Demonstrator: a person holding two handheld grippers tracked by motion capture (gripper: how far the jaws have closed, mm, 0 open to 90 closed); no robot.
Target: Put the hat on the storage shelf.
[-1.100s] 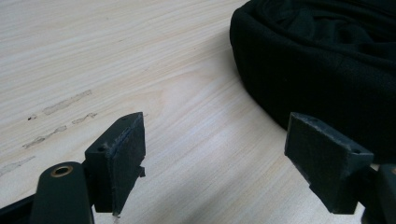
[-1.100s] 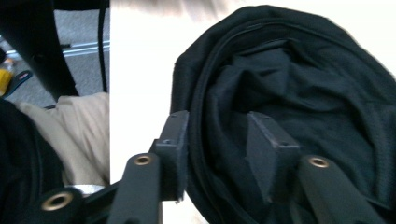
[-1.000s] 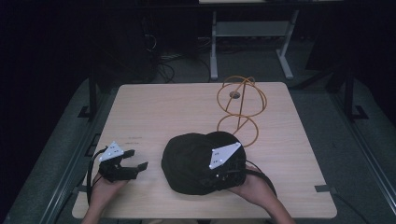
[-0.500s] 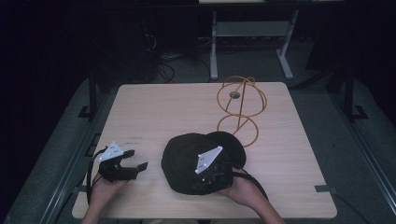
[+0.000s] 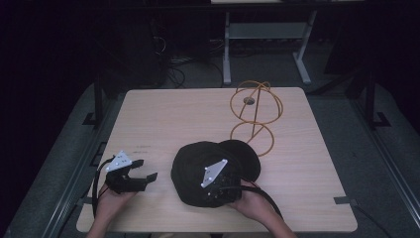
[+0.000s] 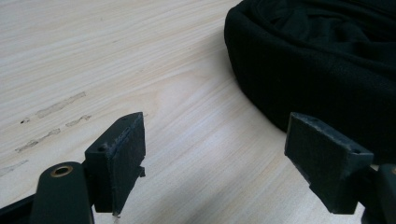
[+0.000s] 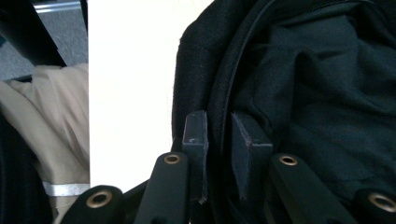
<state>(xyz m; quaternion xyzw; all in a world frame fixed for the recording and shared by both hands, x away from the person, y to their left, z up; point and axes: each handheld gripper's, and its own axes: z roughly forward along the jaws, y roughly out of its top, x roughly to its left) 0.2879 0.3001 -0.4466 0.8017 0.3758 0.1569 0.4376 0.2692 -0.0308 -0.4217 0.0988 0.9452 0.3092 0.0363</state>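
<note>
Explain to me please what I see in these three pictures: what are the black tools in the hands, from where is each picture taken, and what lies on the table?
A person sits at a wooden table and holds a hand tool with a two-jaw claw in each hand. No robot arm is involved.

The high view looks down from above. The left claw is at its left, the right claw near the middle.

The two other pictures come from small cameras riding on the claws, looking along their black jaws.

On the table lie a black cap, upside down, and an orange wire stand made of hoops.

In the left gripper view the left claw is open above bare wood, beside the cap, holding nothing.

In the right gripper view the right claw has just been closing, and its jaws now pinch the cap's rim between them.
</note>
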